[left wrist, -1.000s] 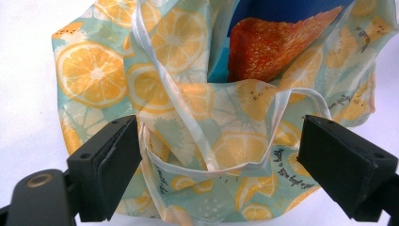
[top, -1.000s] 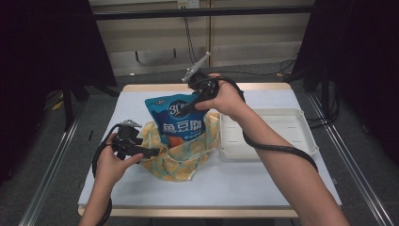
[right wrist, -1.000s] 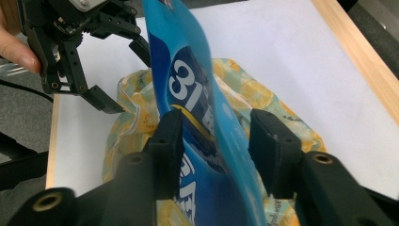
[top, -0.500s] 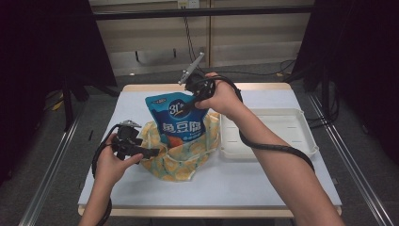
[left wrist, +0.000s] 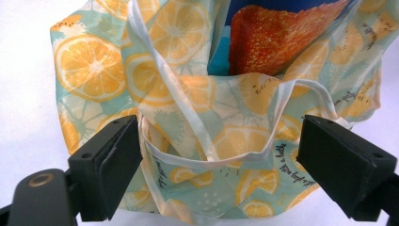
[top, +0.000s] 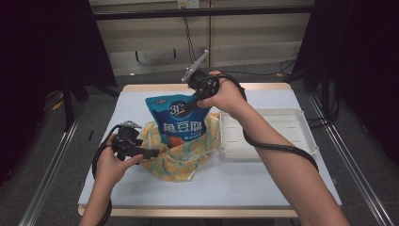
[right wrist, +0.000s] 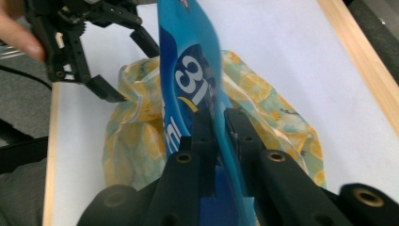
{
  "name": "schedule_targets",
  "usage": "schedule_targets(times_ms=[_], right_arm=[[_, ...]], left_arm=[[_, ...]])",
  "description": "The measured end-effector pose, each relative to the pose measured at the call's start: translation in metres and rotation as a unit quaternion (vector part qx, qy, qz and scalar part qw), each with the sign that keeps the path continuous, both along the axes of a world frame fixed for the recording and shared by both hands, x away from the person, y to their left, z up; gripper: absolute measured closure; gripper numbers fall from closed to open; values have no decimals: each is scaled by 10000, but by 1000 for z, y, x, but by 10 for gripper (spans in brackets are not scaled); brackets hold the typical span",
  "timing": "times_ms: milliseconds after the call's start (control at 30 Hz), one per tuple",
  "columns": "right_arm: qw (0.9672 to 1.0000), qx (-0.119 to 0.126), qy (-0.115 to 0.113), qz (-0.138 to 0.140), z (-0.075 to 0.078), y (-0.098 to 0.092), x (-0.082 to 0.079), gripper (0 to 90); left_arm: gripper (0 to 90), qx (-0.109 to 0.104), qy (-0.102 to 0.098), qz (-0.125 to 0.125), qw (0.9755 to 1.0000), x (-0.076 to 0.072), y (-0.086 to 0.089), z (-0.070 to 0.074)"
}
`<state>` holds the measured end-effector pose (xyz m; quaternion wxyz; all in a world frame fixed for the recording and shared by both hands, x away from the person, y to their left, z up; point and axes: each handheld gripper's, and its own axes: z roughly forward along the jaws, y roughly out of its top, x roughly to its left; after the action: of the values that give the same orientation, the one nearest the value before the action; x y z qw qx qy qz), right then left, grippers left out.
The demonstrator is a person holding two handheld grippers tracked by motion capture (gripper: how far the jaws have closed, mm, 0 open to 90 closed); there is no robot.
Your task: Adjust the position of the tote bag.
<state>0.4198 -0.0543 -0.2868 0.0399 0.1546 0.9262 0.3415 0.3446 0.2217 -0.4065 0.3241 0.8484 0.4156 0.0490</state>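
At the left side of the table [top: 117, 188], near the person, the left gripper [top: 149, 153] is held level and points to the right, toward the lemon-print bag [top: 181, 160]. In the left gripper view its two black jaws stand wide apart, one on each side of the bag's near edge, and the white handle strap [left wrist: 202, 155] of the bag lies between them; the pads do not press on the cloth. The bag lies crumpled on the light blue table top, about in the middle of it, with its mouth open toward the far side. In the mouth stands the blue snack pouch [top: 176, 120], upright, its lower part inside the bag and its upper part rising above it. The right gripper [top: 194, 104] comes from the far side and is clamped on the top edge of the pouch; in the right gripper view the jaws are close together with the thin blue edge pinched between them, and they have just been opening a little. To the right of the bag, just beside it, lies the white tray [top: 301, 141].
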Motion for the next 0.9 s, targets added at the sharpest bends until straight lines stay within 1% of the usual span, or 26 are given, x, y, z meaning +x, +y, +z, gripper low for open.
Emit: schedule_targets(times_ms=[33,100,167,333,467,567,600,667,767,900], right_arm=[[10000,-40,-53,-15,0,-1,0,813],[9999,-36,-112,4,0,-1,1,806],[10000,-51,-8,-20,-1,-2,1,815],[10000,-41,80,-26,-1,0,2,833],[9998,-117,131,-71,0,1,2,849],[9998,-166,56,-7,0,3,2,891],[9997,-223,78,-39,0,3,1,900],[9996,-283,13,32,1,4,2,900],[9993,-381,-1,60,2,6,1,900],[9990,-438,60,62,4,6,1,900]], left_arm=[[136,-26,-1,24,10000,0,-1,0],[136,-27,4,17,10000,0,-1,0],[136,-28,6,19,10000,0,-1,-1],[137,-30,8,41,10000,0,-1,-1],[137,-48,18,15,10000,1,-1,-1],[137,-51,20,36,10000,0,-1,-1],[137,-43,11,44,10000,0,-1,-1],[137,-59,26,36,10000,0,-1,-1],[137,-19,8,1,10000,0,0,-1],[137,-16,26,0,10000,0,1,-1]])
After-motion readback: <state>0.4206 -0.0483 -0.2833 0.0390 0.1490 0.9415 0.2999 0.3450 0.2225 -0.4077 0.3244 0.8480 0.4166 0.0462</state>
